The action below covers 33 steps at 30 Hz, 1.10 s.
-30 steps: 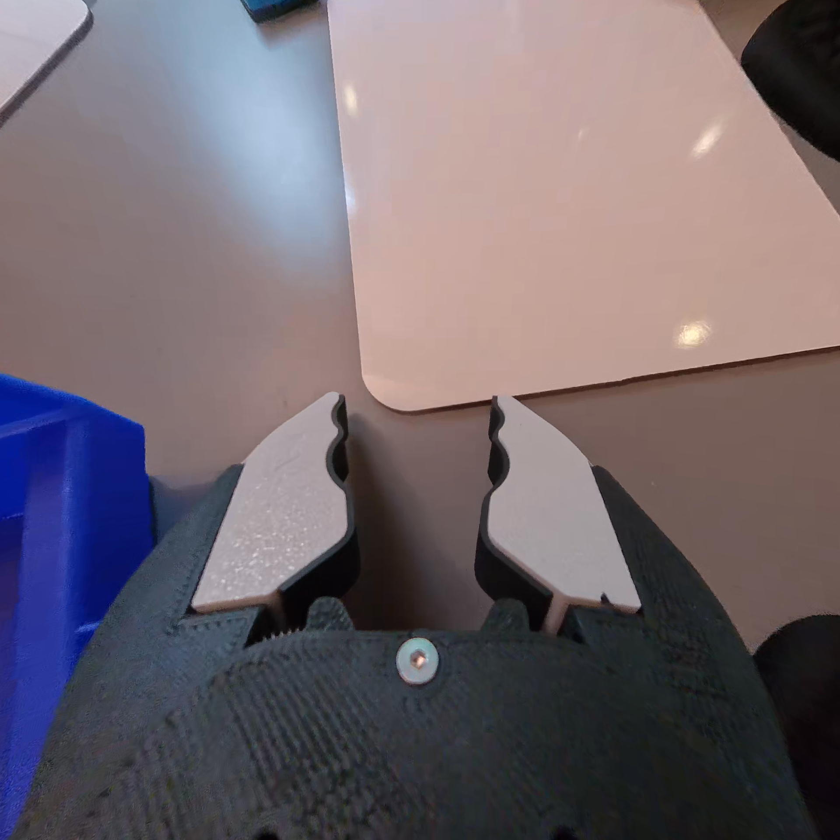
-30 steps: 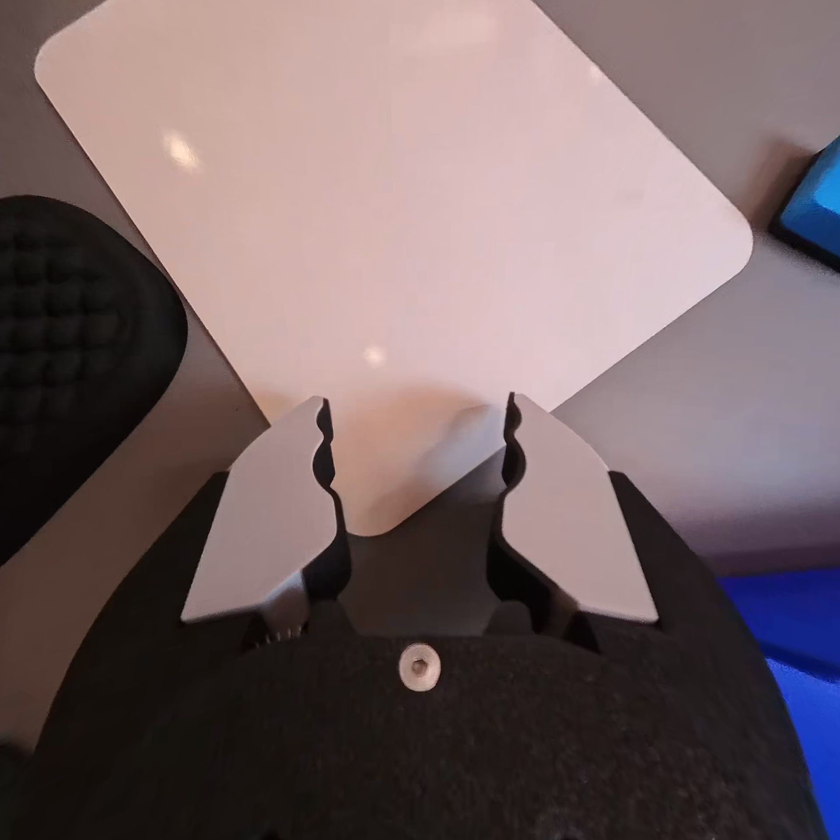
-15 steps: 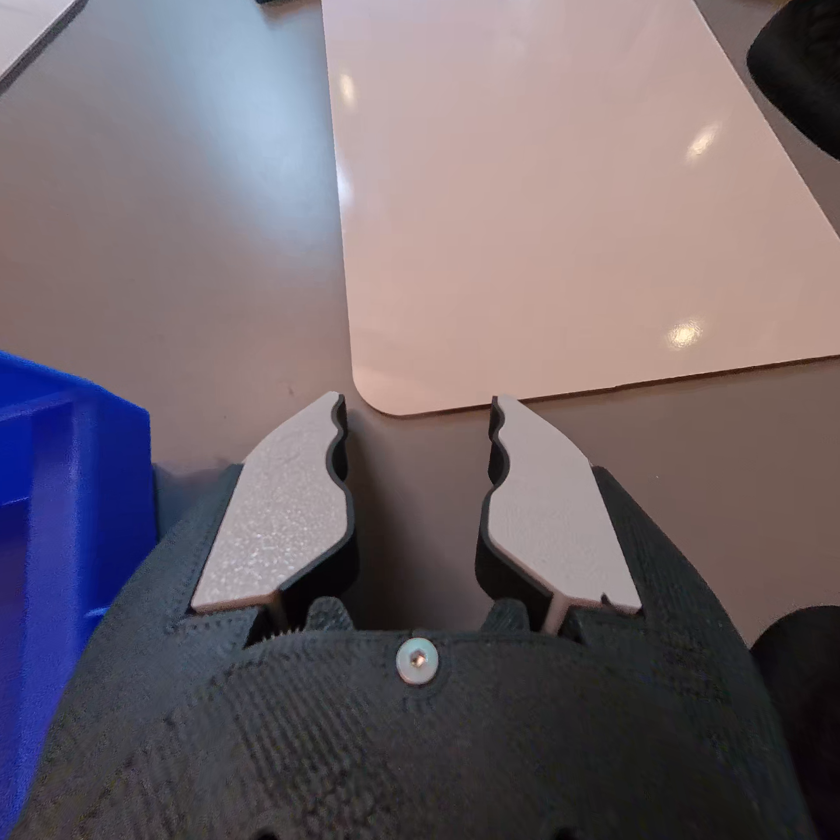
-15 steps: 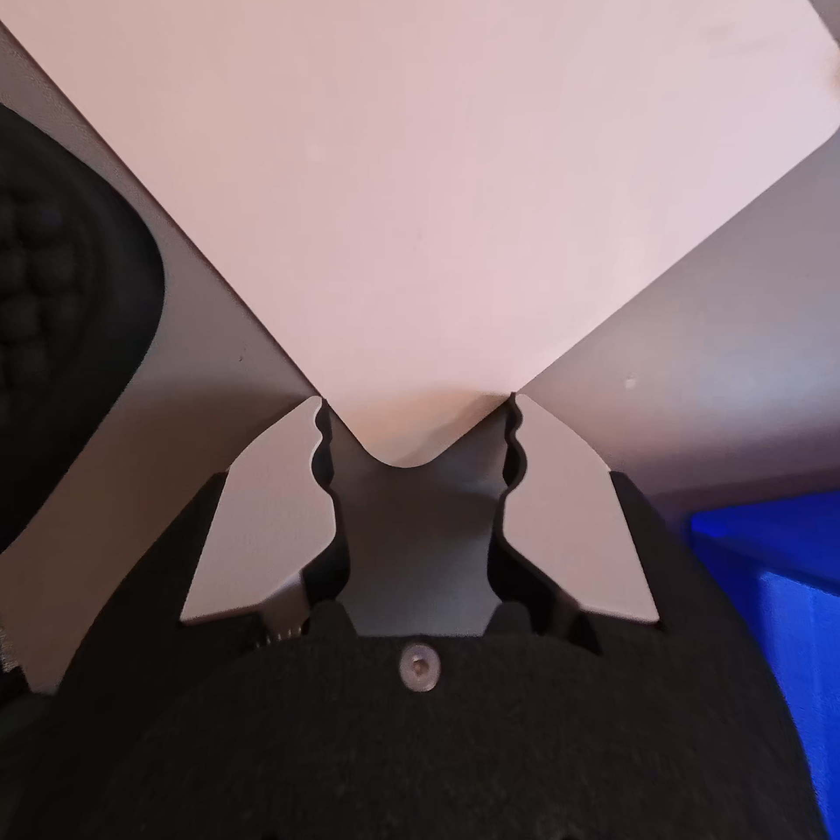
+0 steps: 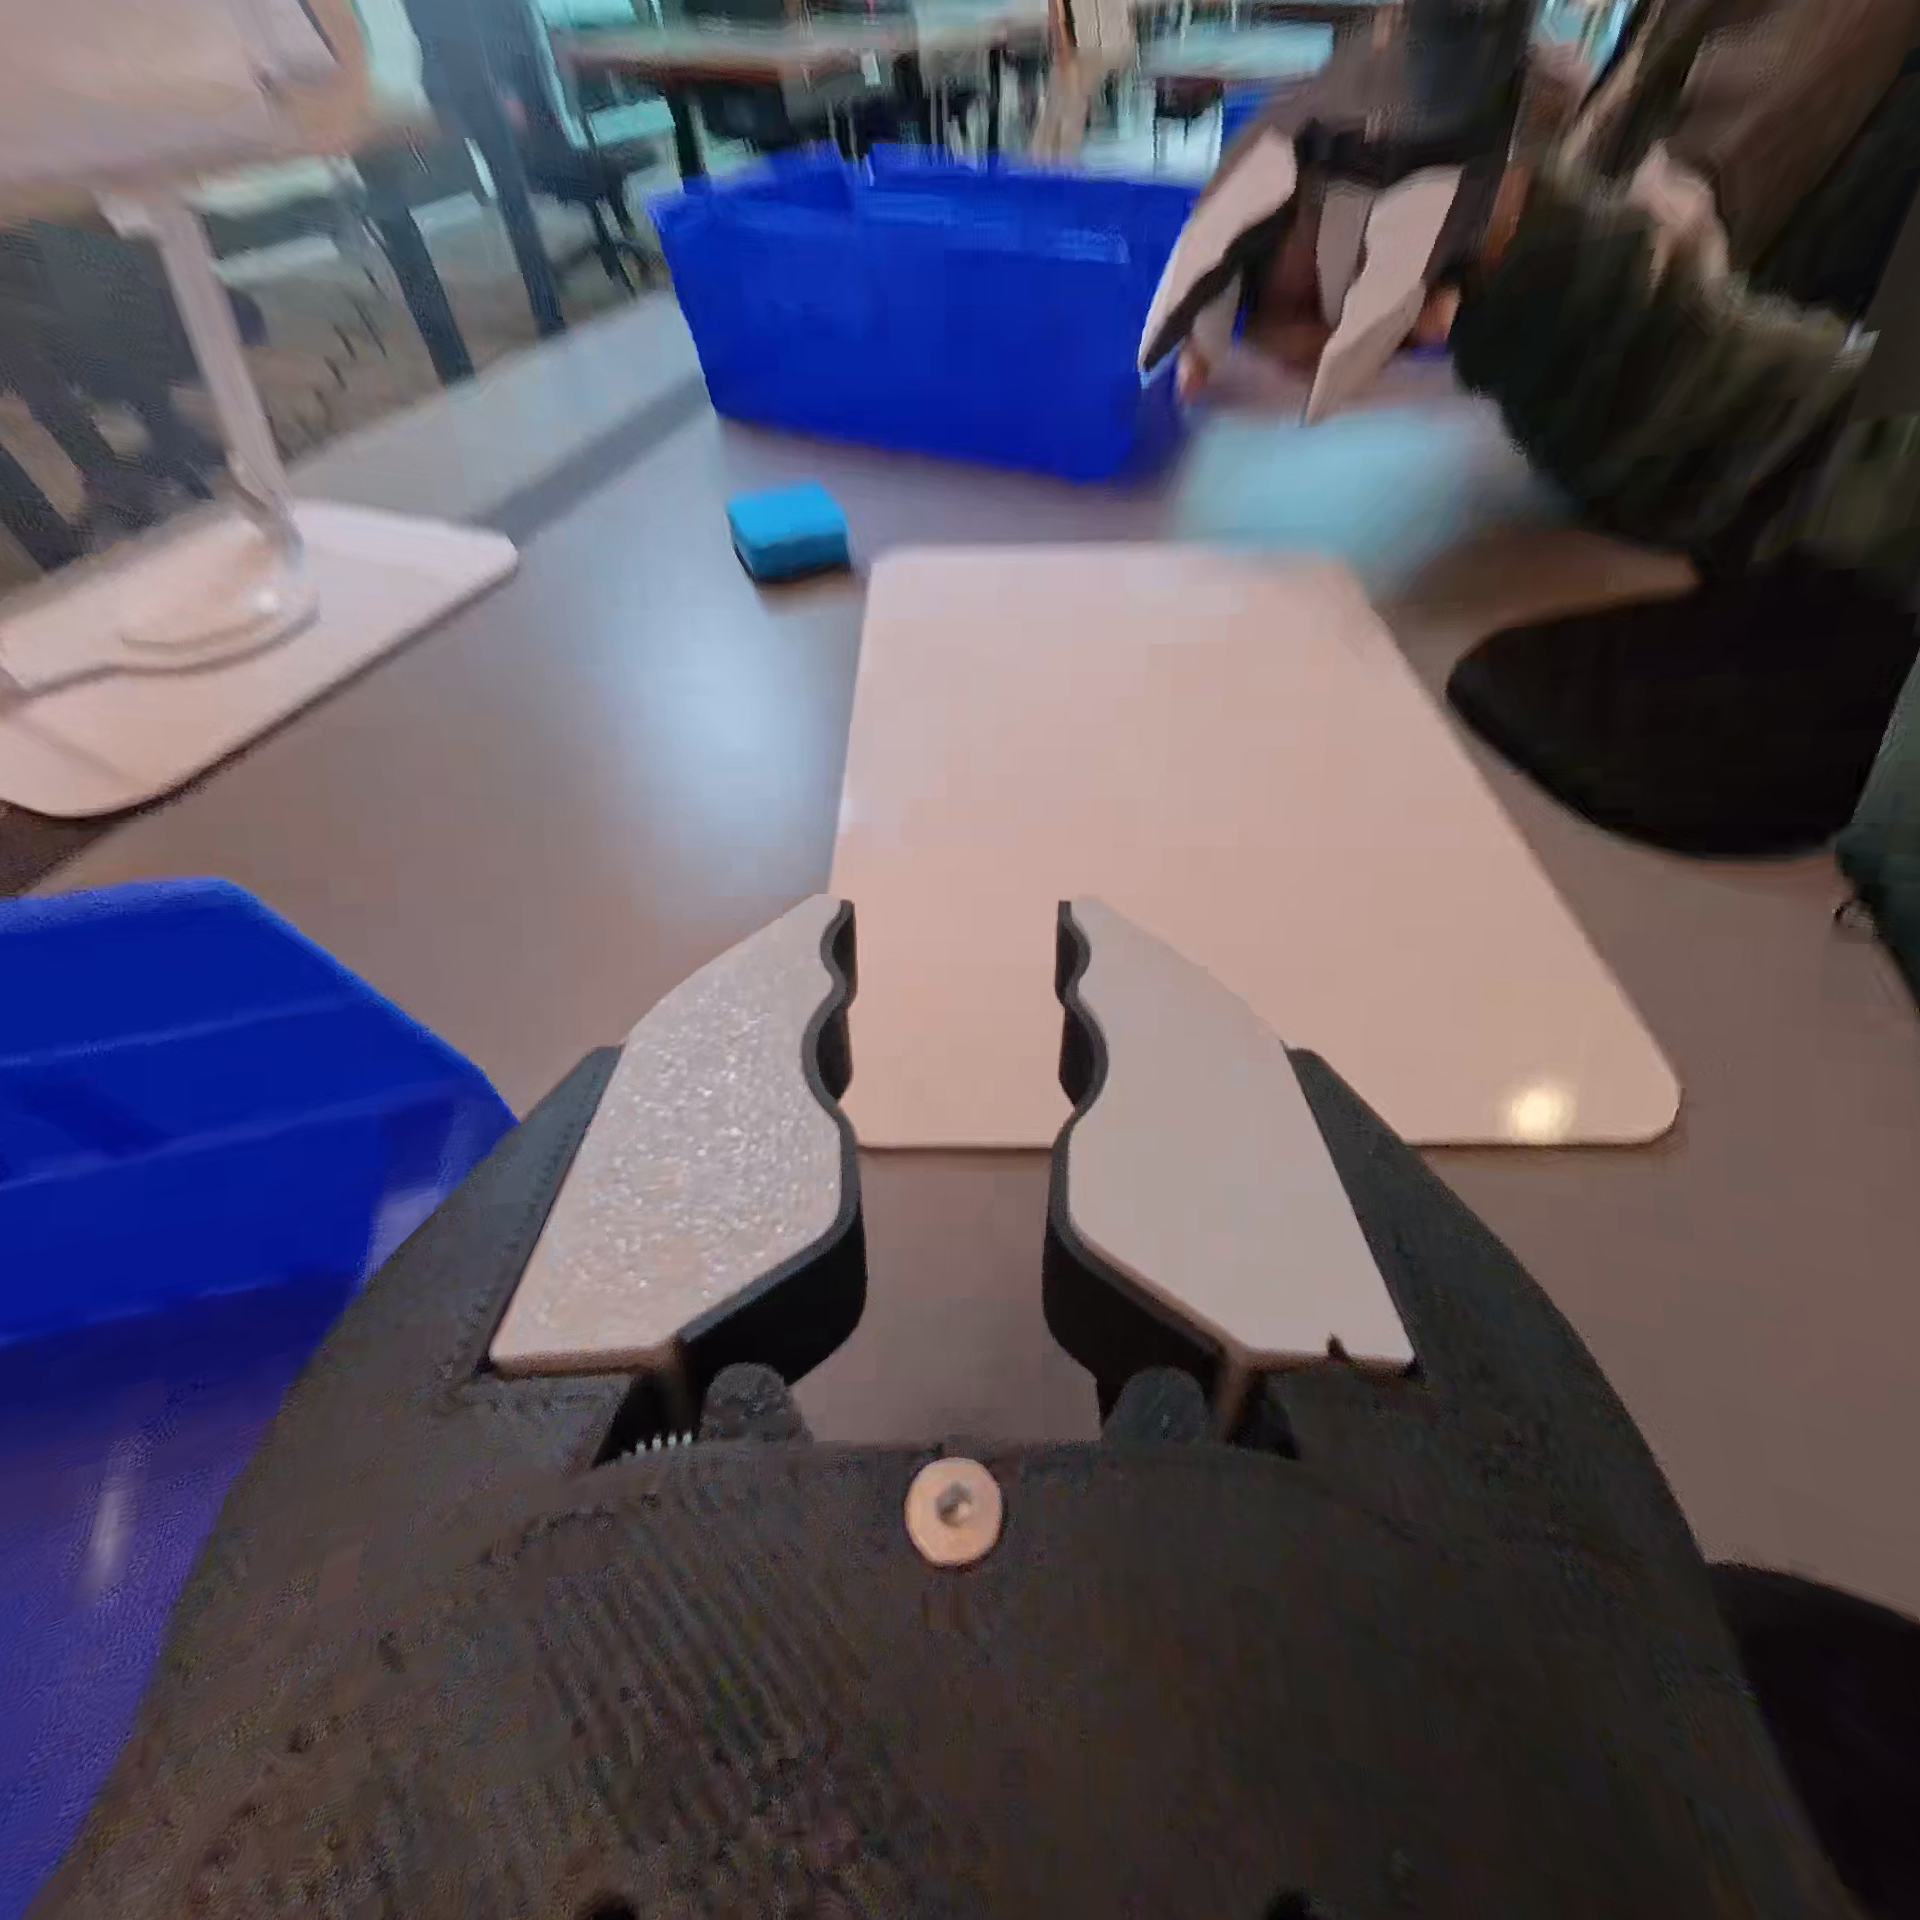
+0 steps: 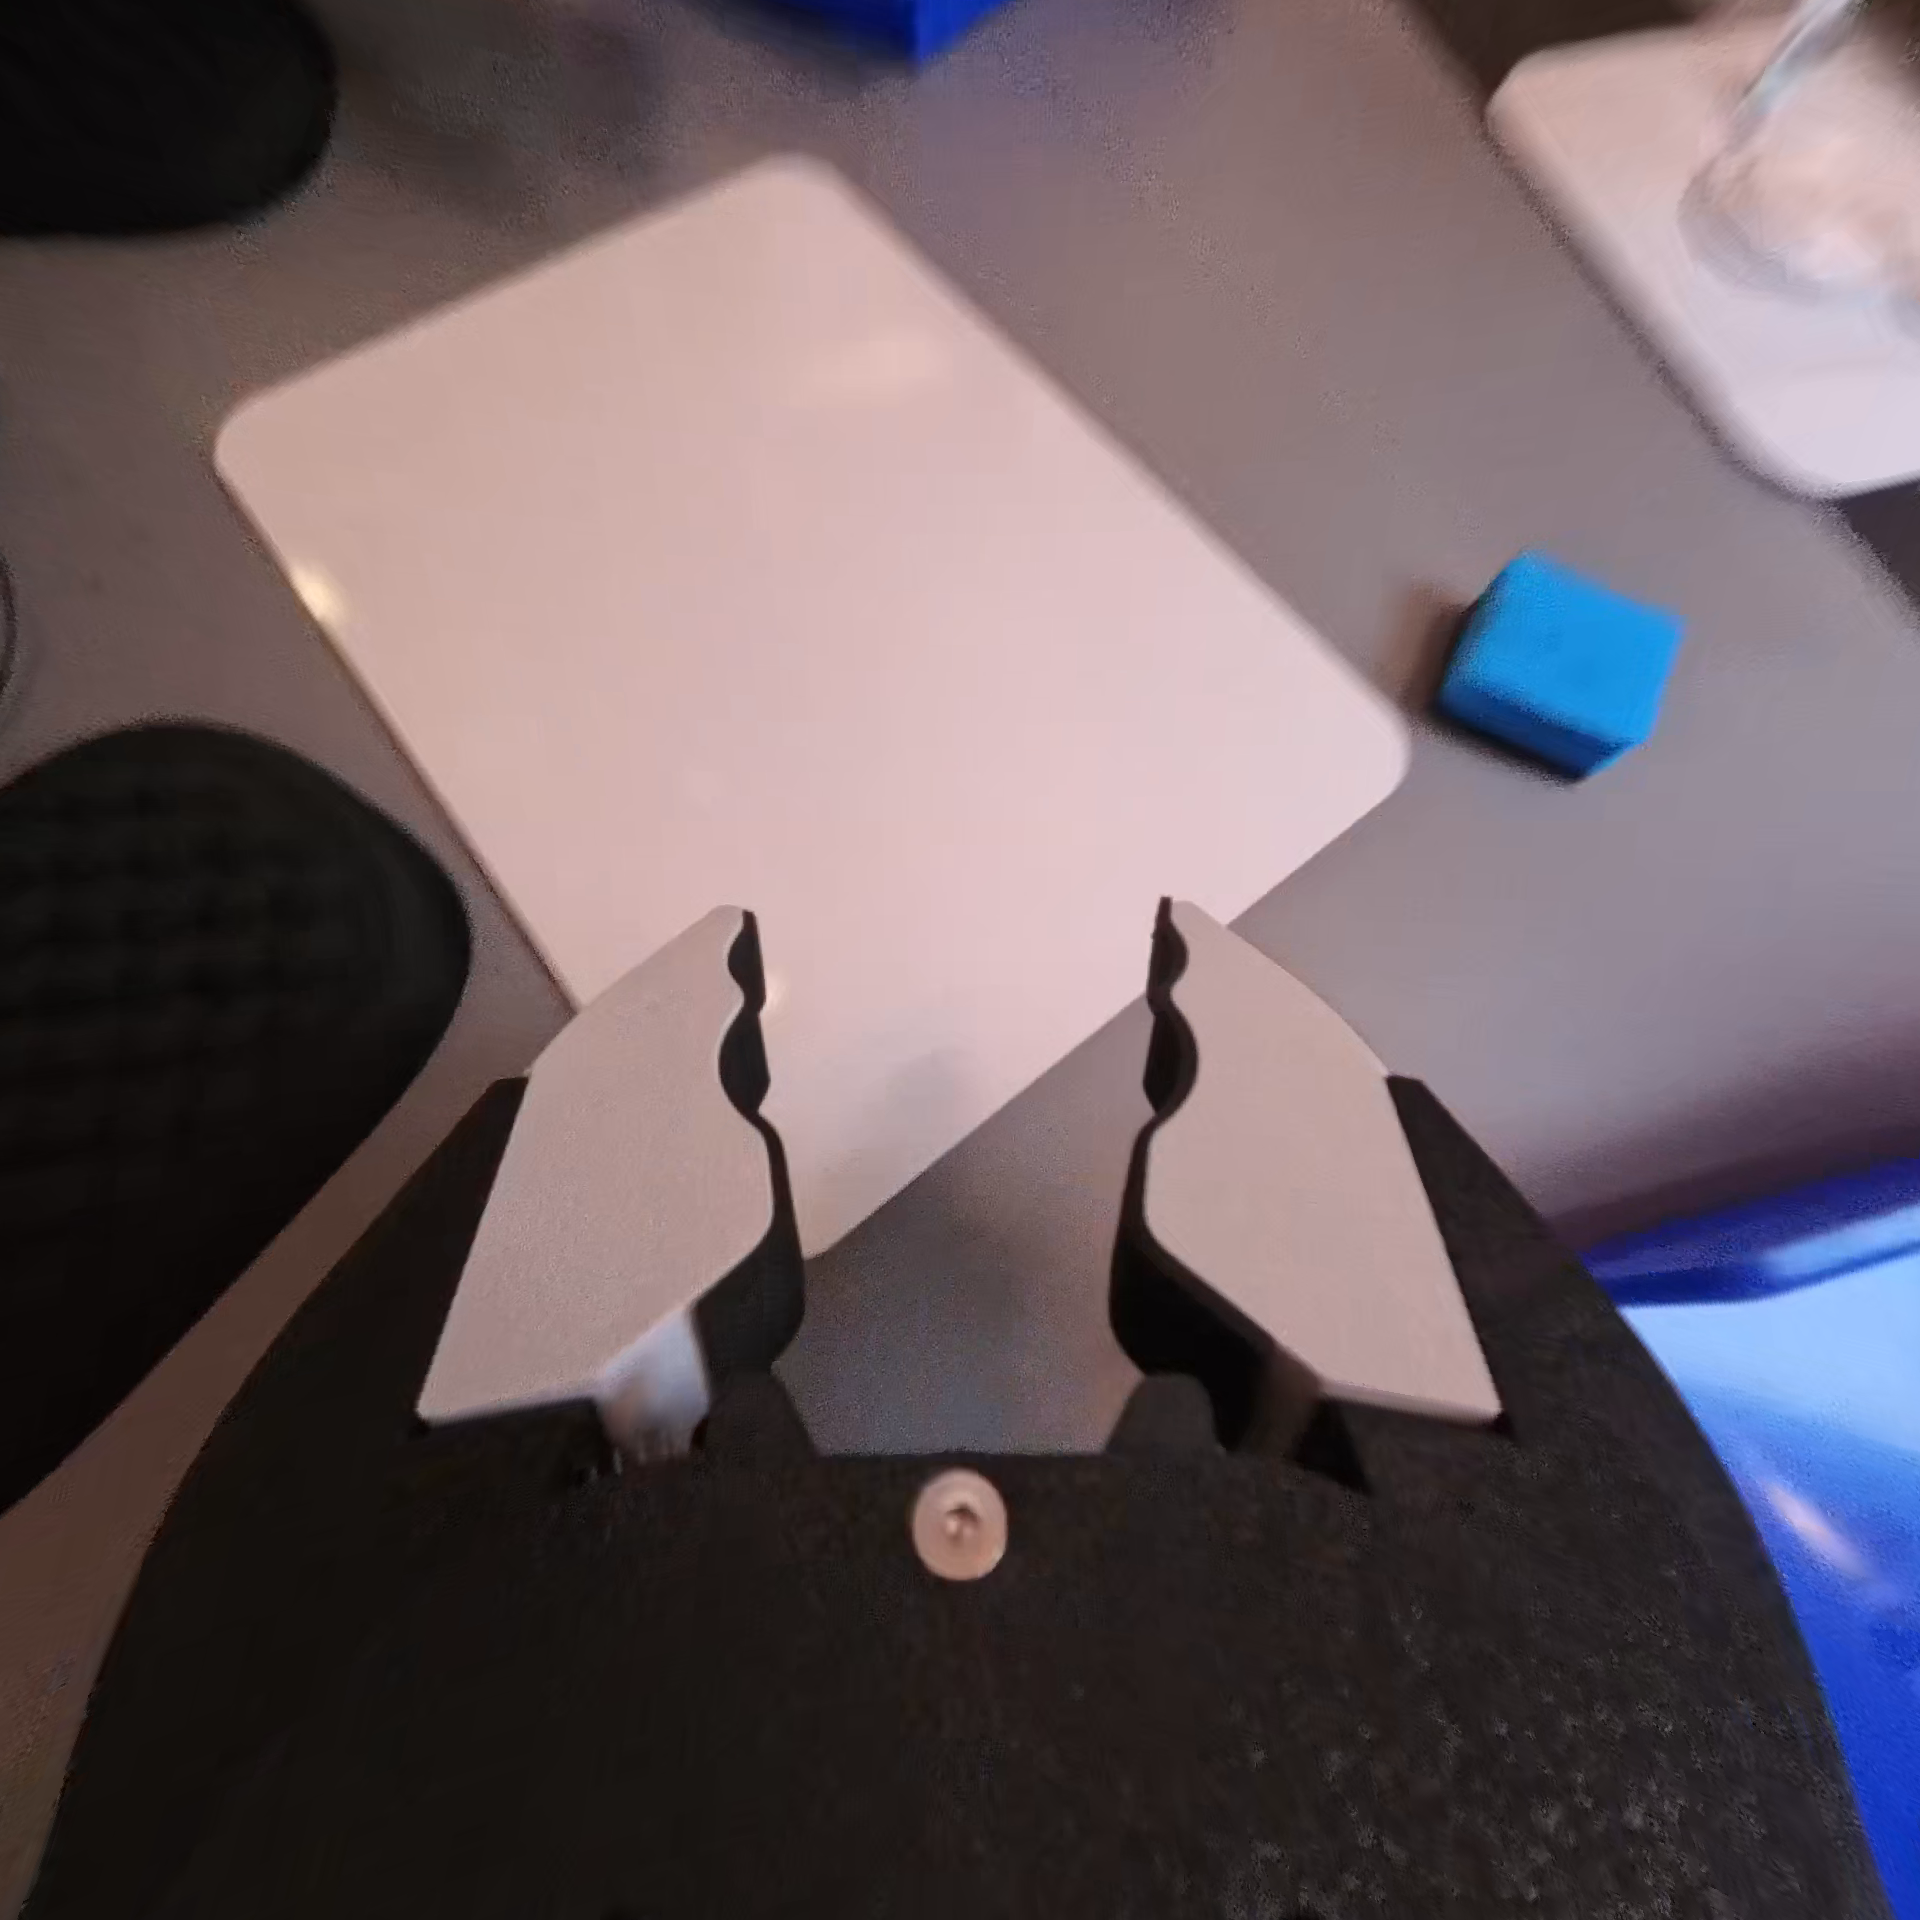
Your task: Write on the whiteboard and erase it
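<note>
A blank white whiteboard (image 5: 1164, 831) lies flat on the grey table; it also shows in the right wrist view (image 6: 790, 644). A small blue eraser (image 5: 788, 528) sits just beyond the board's far left corner, and shows to the board's right in the right wrist view (image 6: 1558, 675). My left gripper (image 5: 956, 925) is open and empty, above the board's near left corner. My right gripper (image 6: 956, 925) is open and empty, raised above a board corner. In the left wrist view it shows blurred at the far right (image 5: 1278, 281), held by a gloved hand. No marker is in view.
A blue bin (image 5: 925, 312) stands behind the board, another blue bin (image 5: 156, 1122) at my near left. A white stand base (image 5: 239, 634) with a clear post sits at the left. A black seat (image 5: 1704, 717) is at the right edge. Some 30 cm of space lies between my two pairs of fingers. The small blue eraser (image 5: 788, 528) is closer to my right gripper, around 15 cm from its tips; the left tips are 30 cm off. The right camera catches it too, in the right wrist view (image 6: 1525, 616).
Both grippers have lifted away from the board and tilted up. The left view now takes in the far table, eraser and bins. The right gripper moved back and higher. Both stayed open.
</note>
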Each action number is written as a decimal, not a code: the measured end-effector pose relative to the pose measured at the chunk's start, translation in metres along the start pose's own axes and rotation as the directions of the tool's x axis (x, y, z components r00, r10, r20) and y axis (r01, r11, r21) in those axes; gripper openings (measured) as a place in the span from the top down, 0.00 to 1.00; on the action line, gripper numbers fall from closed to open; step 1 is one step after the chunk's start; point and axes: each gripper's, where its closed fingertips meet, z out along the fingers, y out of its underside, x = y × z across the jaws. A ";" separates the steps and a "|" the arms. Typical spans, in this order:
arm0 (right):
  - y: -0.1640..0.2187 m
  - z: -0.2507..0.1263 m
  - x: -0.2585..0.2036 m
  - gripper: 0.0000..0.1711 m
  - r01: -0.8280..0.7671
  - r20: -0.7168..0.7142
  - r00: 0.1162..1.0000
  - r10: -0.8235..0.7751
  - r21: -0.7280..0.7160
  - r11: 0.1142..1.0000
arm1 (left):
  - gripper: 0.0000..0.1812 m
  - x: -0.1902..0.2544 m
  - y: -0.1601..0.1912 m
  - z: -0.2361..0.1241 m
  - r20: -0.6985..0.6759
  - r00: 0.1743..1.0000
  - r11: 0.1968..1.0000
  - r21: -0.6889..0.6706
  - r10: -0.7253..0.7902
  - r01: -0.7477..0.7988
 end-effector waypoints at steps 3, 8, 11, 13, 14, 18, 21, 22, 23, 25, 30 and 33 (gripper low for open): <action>-0.046 -0.004 0.031 0.64 0.056 -0.226 0.974 0.009 0.279 0.959 | 0.86 -0.011 -0.026 -0.017 0.056 0.998 0.989 0.149 -0.034 0.025; -0.059 0.002 0.056 0.71 0.165 -0.452 0.892 0.034 0.394 0.904 | 0.96 -0.023 -0.037 -0.036 0.192 0.981 0.972 0.234 -0.012 -0.034; -0.059 0.002 0.063 0.77 0.117 -0.444 0.887 0.126 0.481 0.869 | 1.00 -0.034 -0.036 -0.044 0.277 0.961 0.972 0.228 -0.008 -0.058; -0.054 0.003 0.068 0.80 0.153 -0.499 0.860 0.106 0.451 0.879 | 1.00 -0.041 -0.031 -0.047 0.313 0.950 0.981 0.189 -0.010 -0.052; -0.052 0.002 0.071 0.81 0.175 -0.527 0.845 0.089 0.430 0.886 | 1.00 -0.042 -0.029 -0.048 0.328 0.945 0.984 0.165 0.005 -0.062; -0.051 -0.005 0.075 0.83 0.179 -0.555 0.826 0.098 0.424 0.888 | 0.89 -0.047 -0.026 -0.048 0.368 0.929 0.995 0.077 0.034 -0.067; -0.050 -0.008 0.076 0.83 0.161 -0.547 0.828 0.125 0.444 0.881 | 0.81 -0.056 -0.023 -0.053 0.376 0.927 1.000 0.016 -0.002 -0.004; -0.050 -0.007 0.076 0.83 0.153 -0.542 0.830 0.129 0.444 0.883 | 0.79 -0.059 -0.021 -0.057 0.380 0.925 1.000 -0.020 -0.009 0.017; -0.049 -0.005 0.075 0.83 0.144 -0.536 0.834 0.132 0.442 0.885 | 0.78 -0.063 -0.017 -0.061 0.384 0.923 0.996 -0.074 -0.016 0.048; -0.047 0.000 0.073 0.84 0.109 -0.507 0.850 0.145 0.438 0.892 | 0.76 -0.072 -0.008 -0.069 0.414 0.910 0.976 -0.202 0.012 0.079; -0.055 0.000 0.059 0.84 0.167 -0.512 0.856 0.075 0.411 0.896 | 0.66 -0.076 0.045 -0.076 0.364 0.929 0.803 -0.572 0.066 0.167; -0.059 -0.006 0.056 0.84 0.208 -0.535 0.844 0.043 0.400 0.893 | 0.64 -0.079 0.079 -0.078 0.340 0.934 0.683 -0.709 0.114 0.175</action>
